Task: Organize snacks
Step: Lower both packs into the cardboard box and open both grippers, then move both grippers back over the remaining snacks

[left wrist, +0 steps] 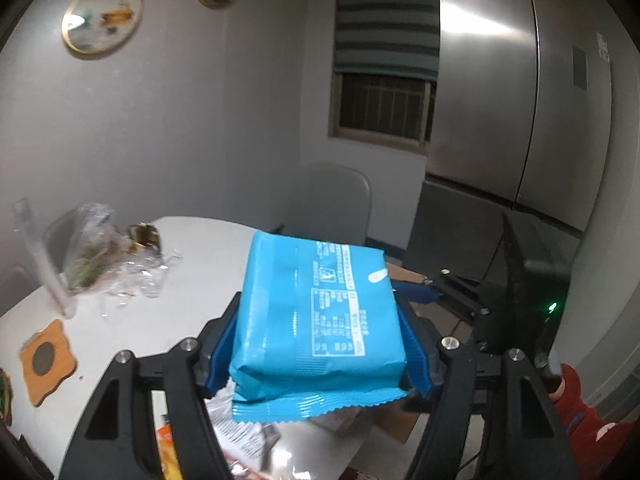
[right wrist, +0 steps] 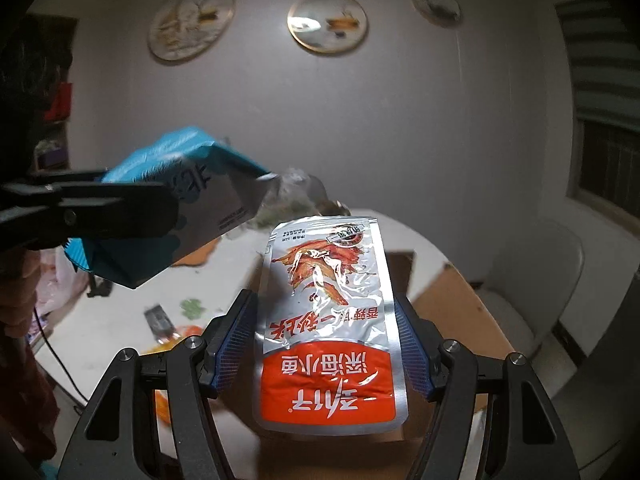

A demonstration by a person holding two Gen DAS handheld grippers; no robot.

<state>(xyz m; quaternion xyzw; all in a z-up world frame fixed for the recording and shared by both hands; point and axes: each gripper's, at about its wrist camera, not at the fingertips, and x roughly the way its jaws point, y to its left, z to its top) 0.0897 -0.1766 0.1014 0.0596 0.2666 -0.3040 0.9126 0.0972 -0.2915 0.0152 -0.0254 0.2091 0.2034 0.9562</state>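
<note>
My left gripper (left wrist: pixel 318 332) is shut on a blue snack pack (left wrist: pixel 320 312), held in the air above the white table (left wrist: pixel 192 280). The same blue pack (right wrist: pixel 168 208) and the left gripper (right wrist: pixel 120 208) show at the left of the right wrist view. My right gripper (right wrist: pixel 326 320) is shut on a silver and red fish snack pouch (right wrist: pixel 328 320), held above an open cardboard box (right wrist: pixel 452 304). The box (left wrist: pixel 400 420) also lies below the blue pack in the left wrist view.
Loose snack packets (left wrist: pixel 240 436) lie on the table near me. A clear plastic bag (left wrist: pixel 100 256) and a wooden coaster (left wrist: pixel 46 360) sit at the left. A chair (left wrist: pixel 332 200) stands behind the table, a steel fridge (left wrist: pixel 500 92) to the right.
</note>
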